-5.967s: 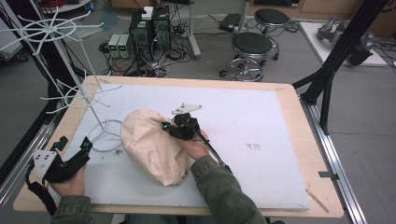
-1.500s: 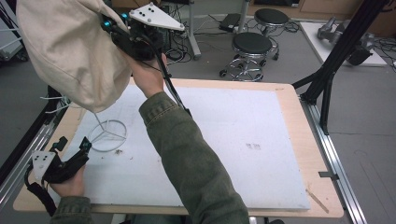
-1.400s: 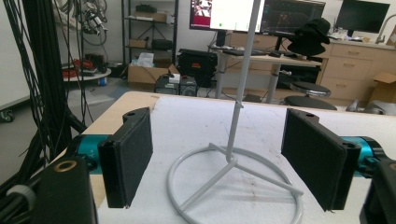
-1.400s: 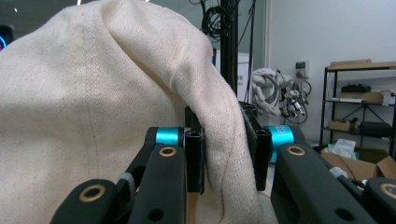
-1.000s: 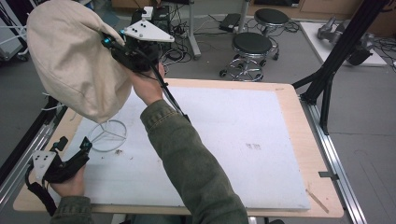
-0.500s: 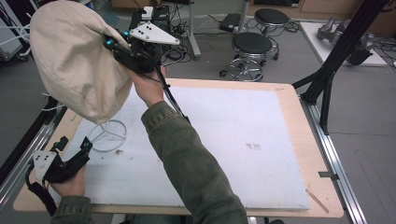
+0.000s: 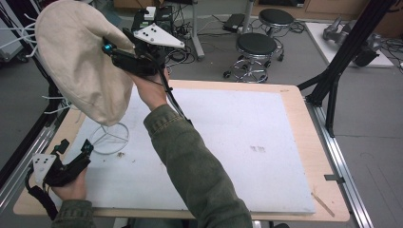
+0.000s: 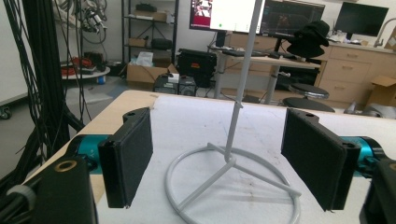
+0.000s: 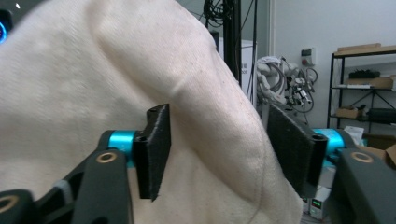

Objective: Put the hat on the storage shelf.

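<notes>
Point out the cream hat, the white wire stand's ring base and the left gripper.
cream hat point(image 7: 81, 61), high view, middle of its crown
ring base point(image 8: 233, 189), left gripper view, where the spokes meet
left gripper point(image 7: 76, 159), high view, between its fingertips

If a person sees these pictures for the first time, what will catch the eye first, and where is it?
The big cream hat comes first: it hangs high at the upper left of the high view, over the white wire stand. The right gripper is raised beside it, jaws apart in its own view with the cloth between them. The left gripper rests low at the table's near left corner, open toward the stand's ring base.
</notes>
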`<state>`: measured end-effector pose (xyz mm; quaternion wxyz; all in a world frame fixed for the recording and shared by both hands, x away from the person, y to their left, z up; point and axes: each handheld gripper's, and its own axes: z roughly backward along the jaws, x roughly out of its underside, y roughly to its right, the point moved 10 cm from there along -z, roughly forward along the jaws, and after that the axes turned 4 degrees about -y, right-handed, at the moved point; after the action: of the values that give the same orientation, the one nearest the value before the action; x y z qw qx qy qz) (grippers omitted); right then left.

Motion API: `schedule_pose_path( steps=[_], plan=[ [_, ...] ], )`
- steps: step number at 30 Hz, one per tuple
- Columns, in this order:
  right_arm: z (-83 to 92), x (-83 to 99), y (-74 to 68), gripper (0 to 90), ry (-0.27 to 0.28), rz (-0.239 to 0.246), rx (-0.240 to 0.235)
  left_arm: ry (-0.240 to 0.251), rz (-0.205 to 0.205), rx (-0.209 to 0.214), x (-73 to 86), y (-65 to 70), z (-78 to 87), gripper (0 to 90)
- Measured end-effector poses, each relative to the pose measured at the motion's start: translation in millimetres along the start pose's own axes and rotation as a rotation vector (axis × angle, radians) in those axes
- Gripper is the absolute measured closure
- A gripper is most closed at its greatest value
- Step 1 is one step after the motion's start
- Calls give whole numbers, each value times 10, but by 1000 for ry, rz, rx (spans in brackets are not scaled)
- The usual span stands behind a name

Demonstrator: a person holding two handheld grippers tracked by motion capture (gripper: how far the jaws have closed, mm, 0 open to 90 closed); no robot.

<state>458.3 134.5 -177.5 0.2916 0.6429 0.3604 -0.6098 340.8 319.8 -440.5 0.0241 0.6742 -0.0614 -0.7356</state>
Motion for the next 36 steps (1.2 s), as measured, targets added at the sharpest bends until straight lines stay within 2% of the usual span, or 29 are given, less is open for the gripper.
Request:
schedule_pose_path(
  steps=[11, 14, 16, 18, 20, 23, 27, 30, 36],
  plan=[
    [41, -3, 4, 315, 11, -9, -8, -2, -3, 5, -1, 14, 9, 251],
    [78, 8, 32, 259, 10, -13, -8, 2, 0, 4, -5, 12, 7, 251],
    [108, 27, 84, 162, 1, -15, 27, -1, -2, 2, -2, 11, 5, 251],
    [134, 45, 115, 113, -2, -52, 31, -1, -2, 4, -1, 20, 3, 251],
    [169, 56, 134, 108, -2, -60, 40, 1, -3, 4, -5, 29, 3, 251],
    [223, 71, 140, 107, -6, -30, 46, 2, -5, 6, -6, 37, 5, 251],
    [331, 100, 151, 107, -16, -17, 48, 1, -5, 6, -4, 34, 3, 251],
    [446, 115, 201, 107, -11, 2, 76, 3, -8, 4, -8, 32, 6, 251],
    [638, 185, 329, 107, -27, 1, 105, 4, -7, 5, -12, 43, 7, 251]
  ],
)
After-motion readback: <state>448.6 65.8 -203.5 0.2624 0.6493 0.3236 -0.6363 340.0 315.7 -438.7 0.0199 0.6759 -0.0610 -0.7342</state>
